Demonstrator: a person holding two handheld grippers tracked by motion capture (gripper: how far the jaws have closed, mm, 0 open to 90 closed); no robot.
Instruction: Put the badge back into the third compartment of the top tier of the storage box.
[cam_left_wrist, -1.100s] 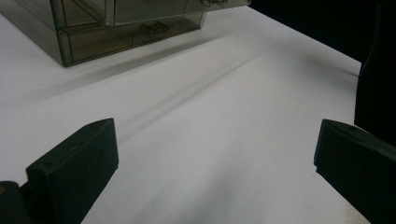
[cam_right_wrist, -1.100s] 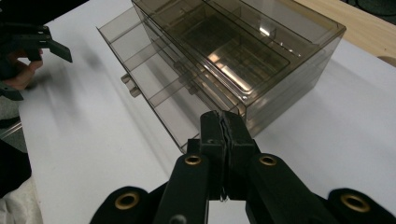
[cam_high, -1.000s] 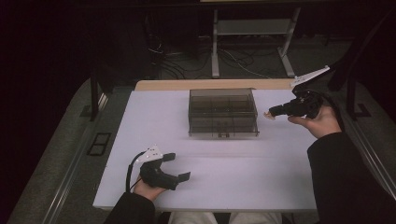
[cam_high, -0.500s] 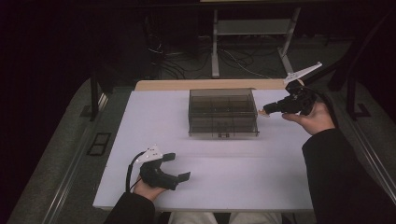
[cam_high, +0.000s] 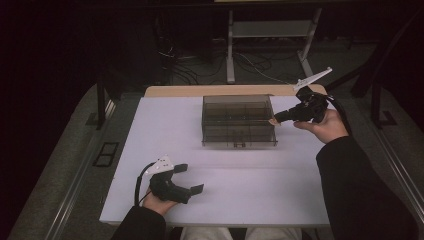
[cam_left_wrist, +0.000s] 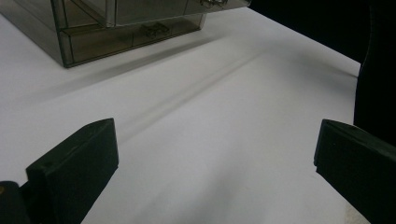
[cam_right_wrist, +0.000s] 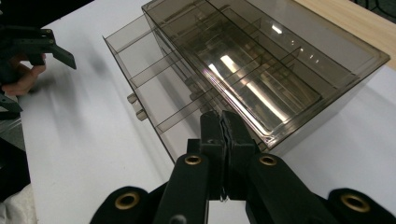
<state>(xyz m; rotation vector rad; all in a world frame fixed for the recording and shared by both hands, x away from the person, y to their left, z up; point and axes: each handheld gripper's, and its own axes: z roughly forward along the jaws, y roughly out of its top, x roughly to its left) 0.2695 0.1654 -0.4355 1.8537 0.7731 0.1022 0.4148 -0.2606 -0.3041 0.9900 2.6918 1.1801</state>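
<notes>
Closed jaws of my right gripper (cam_high: 276, 120) touch the smoky transparent plastic drawer box (cam_high: 238, 120) mid-frame; my left gripper (cam_high: 191, 178) rests open, lower left.

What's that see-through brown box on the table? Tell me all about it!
The box is a small cabinet of smoky, see-through plastic with thin dividers inside. It stands flat near the far middle of the white table. In the right gripper view a drawer on its front sticks out a little, with small handles, and its compartments look empty. The right claw, shut, is at the box's right end; actual touch is unclear. The left claw stays apart, open.
</notes>
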